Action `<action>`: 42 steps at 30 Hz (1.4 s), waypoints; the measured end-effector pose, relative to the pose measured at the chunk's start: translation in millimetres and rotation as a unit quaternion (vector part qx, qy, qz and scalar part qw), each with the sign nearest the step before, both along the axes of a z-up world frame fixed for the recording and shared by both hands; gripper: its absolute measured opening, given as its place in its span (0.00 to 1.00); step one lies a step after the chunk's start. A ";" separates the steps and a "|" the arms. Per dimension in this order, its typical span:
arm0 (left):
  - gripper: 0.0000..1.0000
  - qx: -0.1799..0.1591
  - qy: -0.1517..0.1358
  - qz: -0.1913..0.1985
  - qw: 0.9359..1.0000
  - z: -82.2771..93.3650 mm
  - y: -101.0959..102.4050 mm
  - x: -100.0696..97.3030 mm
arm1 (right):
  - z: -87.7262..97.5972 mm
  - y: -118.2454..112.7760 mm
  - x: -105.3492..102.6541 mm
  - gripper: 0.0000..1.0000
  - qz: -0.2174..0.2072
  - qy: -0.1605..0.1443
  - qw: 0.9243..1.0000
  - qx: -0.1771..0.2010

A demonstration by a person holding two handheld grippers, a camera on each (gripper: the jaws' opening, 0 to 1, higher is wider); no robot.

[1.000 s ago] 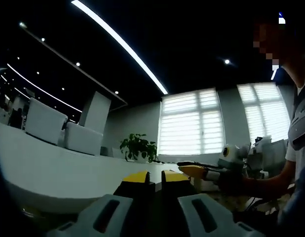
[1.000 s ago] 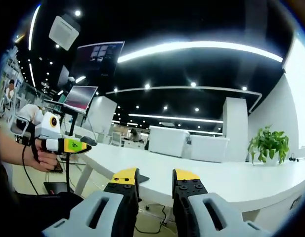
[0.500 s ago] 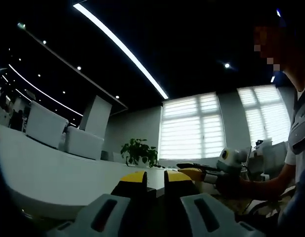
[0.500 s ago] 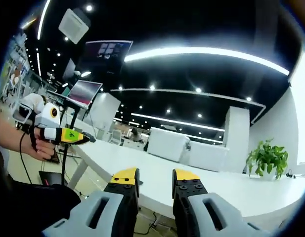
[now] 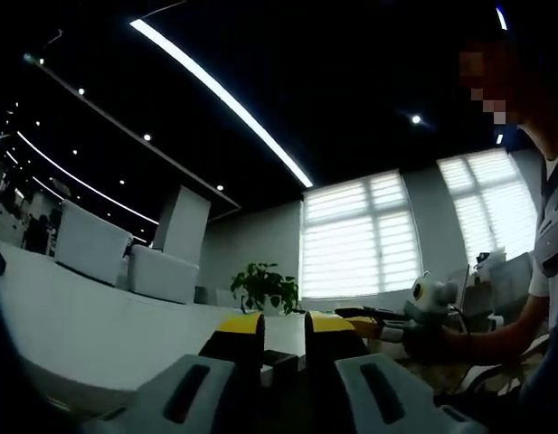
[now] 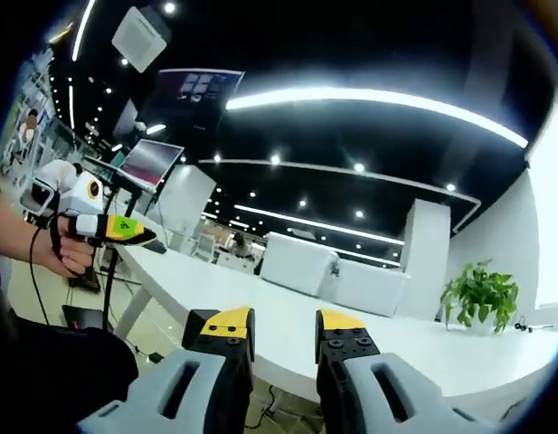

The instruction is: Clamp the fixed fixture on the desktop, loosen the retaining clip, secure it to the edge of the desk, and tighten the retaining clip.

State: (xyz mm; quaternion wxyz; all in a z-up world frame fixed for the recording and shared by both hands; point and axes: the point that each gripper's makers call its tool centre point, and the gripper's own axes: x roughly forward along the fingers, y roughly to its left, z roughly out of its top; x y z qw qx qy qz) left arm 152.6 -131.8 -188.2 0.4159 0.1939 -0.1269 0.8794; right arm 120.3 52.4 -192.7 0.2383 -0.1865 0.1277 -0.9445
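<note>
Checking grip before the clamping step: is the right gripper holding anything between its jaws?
No, the right gripper has open jaws with only the white desk showing through the gap.

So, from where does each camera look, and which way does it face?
Left gripper view: rides on the left gripper, low beside the white desk, facing upward toward the blinds and plant; the right gripper and the person's hand show at right.
Right gripper view: rides on the right gripper, low, facing along the desk to the white partitions; the left gripper shows at left.
Shared: desk, plant, ceiling light strip, each other's gripper.
</note>
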 end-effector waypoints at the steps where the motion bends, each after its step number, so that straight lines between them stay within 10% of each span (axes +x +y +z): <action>1: 0.20 0.001 0.001 0.003 1.000 0.9 -1.3 -0.4 | 0.5 2.0 -1.4 0.25 -0.001 -0.001 1.000 -0.005; 22: 0.20 0.013 0.023 0.051 0.998 13.3 -20.2 -5.4 | 7.6 45.5 -12.3 0.25 -0.038 -0.009 0.996 -0.076; 42: 0.23 0.015 0.026 0.061 0.998 12.5 -26.3 -8.2 | 2.0 38.6 -12.4 0.26 -0.031 -0.019 0.996 -0.084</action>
